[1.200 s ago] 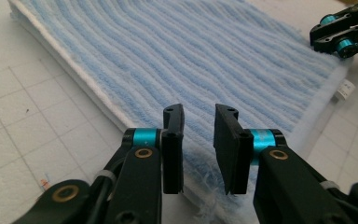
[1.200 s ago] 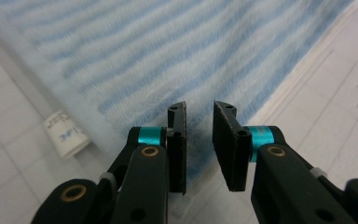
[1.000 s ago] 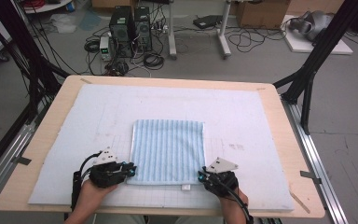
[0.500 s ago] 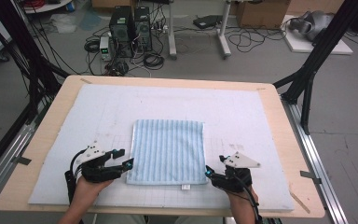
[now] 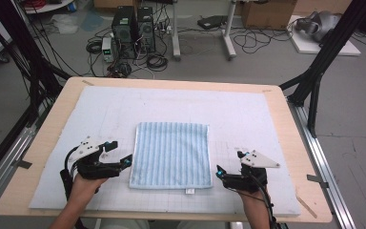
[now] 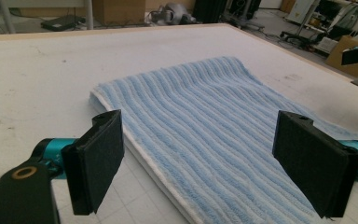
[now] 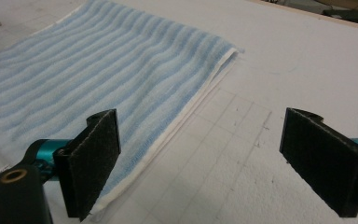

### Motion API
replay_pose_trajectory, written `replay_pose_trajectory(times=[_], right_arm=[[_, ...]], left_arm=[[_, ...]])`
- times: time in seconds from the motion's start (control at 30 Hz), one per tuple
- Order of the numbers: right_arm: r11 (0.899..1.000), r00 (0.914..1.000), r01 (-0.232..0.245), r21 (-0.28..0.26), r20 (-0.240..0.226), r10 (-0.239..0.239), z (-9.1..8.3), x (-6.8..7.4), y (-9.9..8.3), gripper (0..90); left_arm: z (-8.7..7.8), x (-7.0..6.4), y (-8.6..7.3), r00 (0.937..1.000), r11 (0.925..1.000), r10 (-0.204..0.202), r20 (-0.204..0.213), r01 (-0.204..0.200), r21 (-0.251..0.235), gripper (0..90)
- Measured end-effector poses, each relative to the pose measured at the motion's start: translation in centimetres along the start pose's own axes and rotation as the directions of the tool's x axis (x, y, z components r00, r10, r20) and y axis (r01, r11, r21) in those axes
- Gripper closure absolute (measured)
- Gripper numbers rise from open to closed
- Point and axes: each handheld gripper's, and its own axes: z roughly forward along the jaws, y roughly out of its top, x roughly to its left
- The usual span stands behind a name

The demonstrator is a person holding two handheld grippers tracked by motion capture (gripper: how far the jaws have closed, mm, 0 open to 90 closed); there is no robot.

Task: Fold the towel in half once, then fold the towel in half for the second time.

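Blue-and-white striped terry cloth, one folded towel (image 5: 171,154), lies flat on a white gridded mat (image 5: 248,114) that covers most of a wooden tabletop (image 5: 286,119). The towel sits closer to the tabletop's near edge than its far edge, roughly midway between the left and right sides. At least two layers show at its side edges, and a small white tag (image 5: 189,191) pokes out at its near edge.

Two hand-held grippers flank the towel, one to each side near its front corners. The left gripper (image 5: 119,153) hovers just off the towel's left edge, its jaws spread wide and holding nothing; in the left gripper view the towel's striped surface (image 6: 223,140) runs between the two black pads (image 6: 100,161). The right gripper (image 5: 228,167) sits just beside the towel's near right corner, also wide open and empty; in the right gripper view the towel's white-hemmed edge (image 7: 193,109) lies toward the left pad, bare mat between the jaws.

Judging by this, the folding looks to be between folds: neither gripper grips cloth. A further fold would call for each gripper to lower onto an edge or corner, close on every layer there, and lift both sides together so the layers stay aligned.

Count: one towel, one tag, one mat, two grippers, two hands.
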Motion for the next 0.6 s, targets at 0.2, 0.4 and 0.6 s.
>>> replay_pose_trajectory(times=[0.2,0.4,0.6], right_arm=[[1.000,1.0000,0.007,-0.005,0.004,-0.007,-0.31,-0.28,-0.02,11.5],[1.000,1.0000,0.000,-0.007,0.007,0.000,-0.35,-0.55,0.01,11.4],[1.000,1.0000,-0.004,0.001,-0.007,0.004,0.28,-0.30,0.10,11.4]], left_arm=[[-0.08,-0.06,0.03,1.0000,1.0000,0.000,-0.006,0.000,-0.004,17.8],[-0.04,0.19,0.13,0.9998,1.0000,0.003,-0.018,-0.003,-0.004,18.1],[-0.12,0.78,0.46,0.9998,0.9999,-0.012,-0.019,0.011,-0.013,18.1]])
